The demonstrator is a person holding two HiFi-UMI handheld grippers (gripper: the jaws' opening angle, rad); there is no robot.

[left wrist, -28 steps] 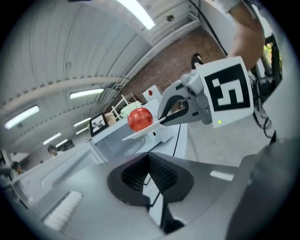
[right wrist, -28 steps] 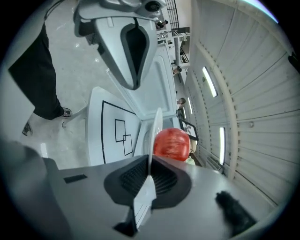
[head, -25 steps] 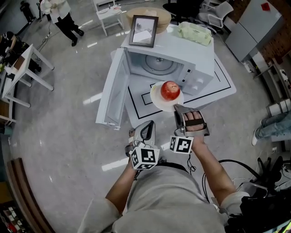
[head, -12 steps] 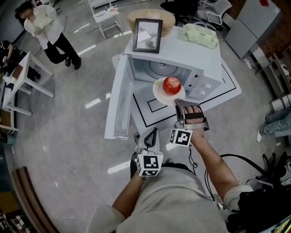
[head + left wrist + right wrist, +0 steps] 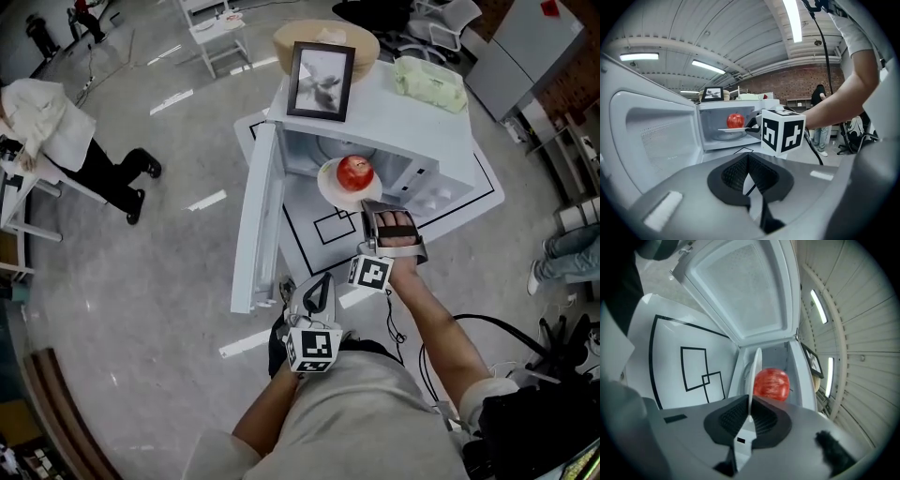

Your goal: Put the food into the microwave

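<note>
A red apple [image 5: 354, 172] rests on a small white plate [image 5: 330, 188]. My right gripper [image 5: 375, 208] is shut on the plate's near rim and holds it level at the mouth of the white microwave [image 5: 412, 122]. The microwave's door [image 5: 258, 225] stands wide open to the left. In the right gripper view the plate [image 5: 754, 369] runs edge-on from between the jaws of the right gripper [image 5: 750, 401], with the apple [image 5: 771, 383] just beyond. My left gripper [image 5: 322, 281] hangs lower and nearer, shut and holding nothing. From the left gripper [image 5: 747, 159] I see the apple [image 5: 735, 120] at the cavity.
A framed picture [image 5: 321, 80] and a pale green bundle [image 5: 428, 82] sit on top of the microwave. It stands on a white platform with black lines [image 5: 323, 230]. A person [image 5: 56, 131] stands at the far left; cables [image 5: 487, 333] lie at the right.
My right gripper has carried the plate and apple forward to the microwave's opening. The left gripper has drifted a little forward. The person in the background has walked to the left.
</note>
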